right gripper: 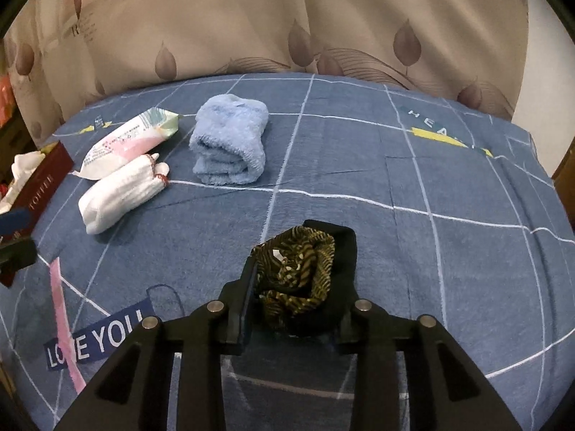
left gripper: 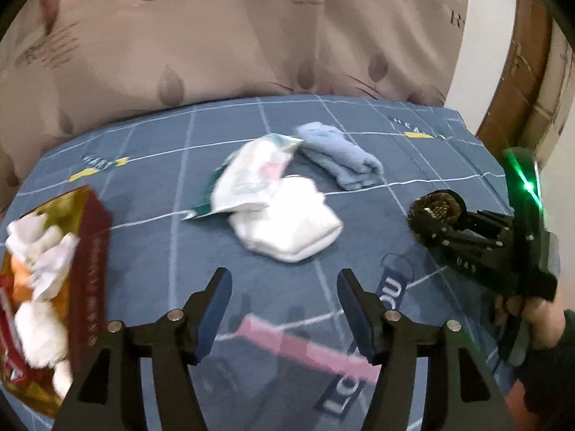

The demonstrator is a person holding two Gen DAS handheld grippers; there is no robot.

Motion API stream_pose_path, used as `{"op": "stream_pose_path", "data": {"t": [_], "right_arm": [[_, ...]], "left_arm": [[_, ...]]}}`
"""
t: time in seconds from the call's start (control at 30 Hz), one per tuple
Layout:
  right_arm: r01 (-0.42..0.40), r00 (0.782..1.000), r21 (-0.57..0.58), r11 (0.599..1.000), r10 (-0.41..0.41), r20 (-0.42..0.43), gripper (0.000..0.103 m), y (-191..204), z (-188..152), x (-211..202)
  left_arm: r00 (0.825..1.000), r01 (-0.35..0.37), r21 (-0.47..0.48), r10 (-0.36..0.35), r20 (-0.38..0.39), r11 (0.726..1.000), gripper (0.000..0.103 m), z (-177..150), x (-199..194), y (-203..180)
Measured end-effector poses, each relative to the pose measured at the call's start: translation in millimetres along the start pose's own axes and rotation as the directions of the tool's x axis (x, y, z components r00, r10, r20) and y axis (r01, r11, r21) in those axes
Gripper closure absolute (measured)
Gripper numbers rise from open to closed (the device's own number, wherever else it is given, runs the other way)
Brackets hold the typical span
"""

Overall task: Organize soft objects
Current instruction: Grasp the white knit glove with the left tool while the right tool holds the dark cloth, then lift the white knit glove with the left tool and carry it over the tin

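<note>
My right gripper is shut on a rolled dark sock bundle with gold stripes, held just above the blue bed sheet; the left wrist view shows this gripper at the right. My left gripper is open and empty, over the sheet near the front. A white sock roll, a wet-wipes pack and a folded light blue towel lie on the sheet ahead.
A red and gold box holding white soft items sits at the left edge of the bed. A beige leaf-print curtain hangs behind the bed. A brown cardboard box stands at the far right.
</note>
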State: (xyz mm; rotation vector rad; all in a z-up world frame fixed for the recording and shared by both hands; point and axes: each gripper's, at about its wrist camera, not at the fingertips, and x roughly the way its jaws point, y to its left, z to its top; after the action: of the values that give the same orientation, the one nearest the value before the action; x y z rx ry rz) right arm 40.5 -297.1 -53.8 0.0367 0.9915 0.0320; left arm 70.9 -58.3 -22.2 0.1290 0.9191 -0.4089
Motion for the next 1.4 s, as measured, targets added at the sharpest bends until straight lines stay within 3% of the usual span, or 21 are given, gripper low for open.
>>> {"op": "stream_pose_path", "data": {"t": [0.2,0.83,0.9,0.97,1.03,1.4], "right_arm": [[-0.012,1.0,0.01,1.0,0.012,0.002,0.071,-3,-1,-1],[-0.028,1.0,0.007,1.0,0.028,0.0,0.066,-3,-1,-1],[-0.028,1.0,0.007,1.0,0.028,0.001,0.066,-3,-1,-1],[-0.03,1.0,0.008,1.0,0.03,0.001,0.065,-3,-1,-2],[-0.038,0.999,0.005,0.999,0.038,0.0,0.061,-2,-1,-1],[-0.024,1.0,-0.019,1.0,0.024,-0.004,0.059,3,0,0]], "left_arm": [[0.999,-0.046,0.059,0.046,-0.002,0.997,0.04,14,27,-14],[0.997,-0.067,0.032,0.068,-0.035,0.997,0.034,39,84,-16],[0.998,-0.059,0.031,0.06,-0.034,0.998,0.042,37,83,-15],[0.993,-0.101,0.066,0.104,-0.046,0.993,0.064,35,83,-18],[0.991,-0.123,0.098,0.128,-0.043,0.988,0.071,33,79,-19],[0.997,-0.07,0.118,0.074,-0.024,0.991,0.074,12,49,-30]]}}
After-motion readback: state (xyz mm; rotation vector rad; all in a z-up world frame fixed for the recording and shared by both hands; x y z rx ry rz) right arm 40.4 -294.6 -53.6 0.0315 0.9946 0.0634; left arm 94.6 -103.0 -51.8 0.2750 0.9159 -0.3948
